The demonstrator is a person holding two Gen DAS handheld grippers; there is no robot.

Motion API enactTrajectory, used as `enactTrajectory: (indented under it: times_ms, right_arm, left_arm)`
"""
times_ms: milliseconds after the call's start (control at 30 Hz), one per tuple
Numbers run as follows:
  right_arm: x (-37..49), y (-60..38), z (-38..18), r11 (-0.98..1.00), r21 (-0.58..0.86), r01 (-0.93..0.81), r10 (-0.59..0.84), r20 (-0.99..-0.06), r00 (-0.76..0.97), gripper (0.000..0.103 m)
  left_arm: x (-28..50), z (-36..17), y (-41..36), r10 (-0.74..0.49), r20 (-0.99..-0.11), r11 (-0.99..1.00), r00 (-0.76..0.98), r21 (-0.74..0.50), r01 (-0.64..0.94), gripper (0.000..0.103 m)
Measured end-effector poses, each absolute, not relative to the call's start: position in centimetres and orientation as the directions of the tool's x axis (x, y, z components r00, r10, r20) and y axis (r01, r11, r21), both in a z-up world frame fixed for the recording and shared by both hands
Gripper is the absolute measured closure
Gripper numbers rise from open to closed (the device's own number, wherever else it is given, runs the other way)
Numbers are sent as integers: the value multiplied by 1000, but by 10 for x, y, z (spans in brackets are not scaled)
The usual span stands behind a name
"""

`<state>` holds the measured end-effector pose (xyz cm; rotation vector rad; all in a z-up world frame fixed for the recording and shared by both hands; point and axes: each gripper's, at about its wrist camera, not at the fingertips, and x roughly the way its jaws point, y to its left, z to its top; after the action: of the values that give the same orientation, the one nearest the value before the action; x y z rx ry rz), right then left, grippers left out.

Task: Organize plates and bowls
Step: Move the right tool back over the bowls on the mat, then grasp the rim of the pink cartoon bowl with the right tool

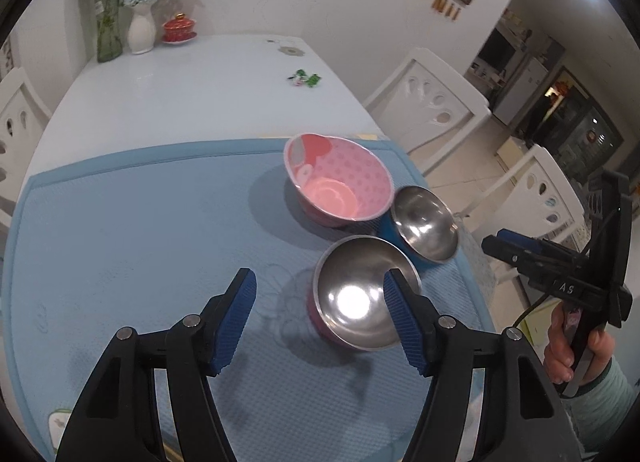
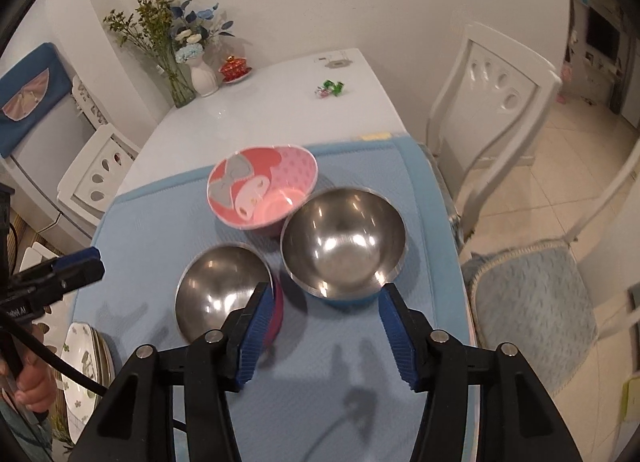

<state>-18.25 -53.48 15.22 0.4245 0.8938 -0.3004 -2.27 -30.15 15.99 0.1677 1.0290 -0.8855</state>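
Observation:
Three bowls stand close together on a blue mat (image 1: 140,242): a pink cartoon bowl (image 1: 340,178) at the back, a steel bowl with a blue outside (image 1: 426,222), and a steel bowl with a magenta outside (image 1: 356,298). My left gripper (image 1: 320,282) is open and empty over the mat; its right pad (image 1: 404,322) overlaps the magenta-sided bowl's rim in the picture. My right gripper (image 2: 326,292) is open and empty just short of the blue-sided bowl (image 2: 344,238), with the magenta-sided bowl (image 2: 220,286) by its left finger. A stack of flowered plates (image 2: 80,362) sits at the lower left.
Far end of the white table (image 1: 180,82): a glass vase (image 1: 109,34), a white vase (image 1: 141,32), a red lidded cup (image 1: 179,27) and green wrapped sweets (image 1: 305,79). White chairs (image 2: 496,102) stand along the right side, one with a blue cushion (image 2: 532,294).

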Motion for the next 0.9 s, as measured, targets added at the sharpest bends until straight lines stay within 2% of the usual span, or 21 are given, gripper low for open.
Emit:
enactTrajectory:
  times_ms: [100, 367, 533, 633, 733, 767, 800, 833, 900]
  right_arm:
    - [-157, -542, 148, 875, 270, 402, -32, -797, 604, 42]
    - [-86, -568, 123, 840, 381, 385, 98, -806, 584, 42]
    - [-47, -573, 111, 874, 315, 369, 81, -844, 530, 42]
    - [-25, -574, 101, 909, 214, 357, 15, -874, 486, 42]
    - [-12, -584, 87, 907, 206, 369, 22, -896, 444, 42]
    - [-8, -588, 83, 905, 217, 367, 38, -899, 436, 42]
    - [-5, -591, 79, 902, 225, 367, 50, -901, 430, 47]
    - [-3, -593, 76, 902, 225, 369, 52, -904, 425, 52]
    - [1, -597, 70, 901, 218, 376, 51, -912, 406, 71]
  left_arm:
    - [-4, 153, -304, -549, -810, 672, 209, -279, 686, 27]
    - [52, 119, -319, -532, -832, 731, 161, -354, 583, 27]
    - [71, 97, -342, -538, -832, 735, 136, -384, 560, 27]
    - [84, 83, -361, -555, -827, 722, 89, -426, 545, 27]
    - [91, 72, -380, -540, -839, 725, 67, -423, 543, 30]
    - [93, 69, -386, -541, -839, 723, 64, -425, 545, 36]
    - [93, 66, -391, -540, -840, 720, 54, -428, 547, 50]
    - [94, 62, -395, -535, -844, 718, 41, -429, 548, 57]
    - [94, 53, -403, -517, -856, 721, 10, -429, 545, 73]
